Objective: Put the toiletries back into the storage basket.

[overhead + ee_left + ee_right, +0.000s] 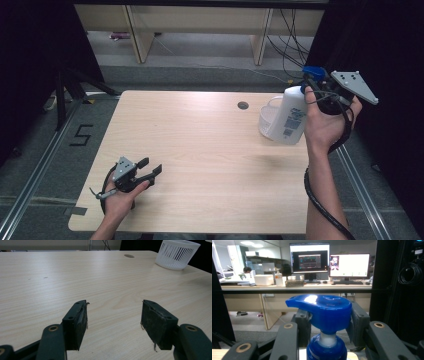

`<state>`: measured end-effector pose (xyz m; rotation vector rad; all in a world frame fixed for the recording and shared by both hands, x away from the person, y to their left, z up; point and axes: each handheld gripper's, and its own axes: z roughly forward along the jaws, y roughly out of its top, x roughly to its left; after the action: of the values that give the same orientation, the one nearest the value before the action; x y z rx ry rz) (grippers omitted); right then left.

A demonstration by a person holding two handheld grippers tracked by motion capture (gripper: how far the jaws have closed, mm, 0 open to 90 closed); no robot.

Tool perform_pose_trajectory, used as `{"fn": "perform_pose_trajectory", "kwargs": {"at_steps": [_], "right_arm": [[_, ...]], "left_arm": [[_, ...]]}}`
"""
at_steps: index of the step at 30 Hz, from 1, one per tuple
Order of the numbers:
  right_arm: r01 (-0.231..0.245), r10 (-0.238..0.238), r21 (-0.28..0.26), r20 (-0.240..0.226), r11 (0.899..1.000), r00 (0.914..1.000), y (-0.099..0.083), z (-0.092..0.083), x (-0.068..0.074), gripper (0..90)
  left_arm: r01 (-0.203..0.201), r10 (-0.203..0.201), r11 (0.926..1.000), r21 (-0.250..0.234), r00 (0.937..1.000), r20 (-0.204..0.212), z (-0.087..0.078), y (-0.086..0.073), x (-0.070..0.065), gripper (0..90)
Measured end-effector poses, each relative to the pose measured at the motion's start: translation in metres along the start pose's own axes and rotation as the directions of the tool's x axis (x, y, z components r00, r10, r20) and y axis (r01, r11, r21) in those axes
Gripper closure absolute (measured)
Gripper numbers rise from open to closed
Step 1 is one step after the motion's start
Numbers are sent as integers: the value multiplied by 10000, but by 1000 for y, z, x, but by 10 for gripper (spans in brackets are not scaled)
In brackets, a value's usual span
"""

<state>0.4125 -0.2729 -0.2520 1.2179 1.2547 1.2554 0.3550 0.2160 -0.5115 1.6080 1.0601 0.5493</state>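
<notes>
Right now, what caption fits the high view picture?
Right gripper lifts a pump bottle above a white basket; left gripper waits open.

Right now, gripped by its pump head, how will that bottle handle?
The bottle probably hangs and may swing, since the right gripper clamps just its blue pump. That glossy plastic looks slippery. Tall and narrow, it may tip when set down.

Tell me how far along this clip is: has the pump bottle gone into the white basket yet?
Done: the right gripper has its jaws shut on the blue pump head of the pump bottle, lifted off the table. In hand: the bottle hangs at the table's far right, in front of the white slotted basket. Left: it is not inside the basket, if that is the goal. The left gripper rests open, holding nothing.
</notes>
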Motion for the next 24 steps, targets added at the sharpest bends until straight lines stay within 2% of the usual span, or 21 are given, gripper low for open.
{"fn": "perform_pose_trajectory", "kwargs": {"at_steps": [3,4,8,18,19,24], "right_arm": [[-110,110,21,-8,9999,9999,2,2,1,603],[24,-24,-35,28,10000,10000,2,3,0,603],[-103,103,-3,43,9999,9999,4,6,0,603],[-8,7,50,159,10000,9999,6,13,-2,603],[-131,129,88,176,9999,9998,6,13,-2,603],[35,-35,8,216,10000,9998,8,17,-5,603]], "left_arm": [[-6,6,10000,4,10000,5,0,0,0,371],[-17,17,10000,34,10000,-18,0,0,0,371],[-19,20,10000,49,10000,-50,-1,0,0,371],[2,-2,10000,-7,10000,-22,0,0,1,371],[0,0,10000,-12,10000,-13,0,0,1,371],[0,0,10000,89,10000,-58,0,0,0,371]]}}
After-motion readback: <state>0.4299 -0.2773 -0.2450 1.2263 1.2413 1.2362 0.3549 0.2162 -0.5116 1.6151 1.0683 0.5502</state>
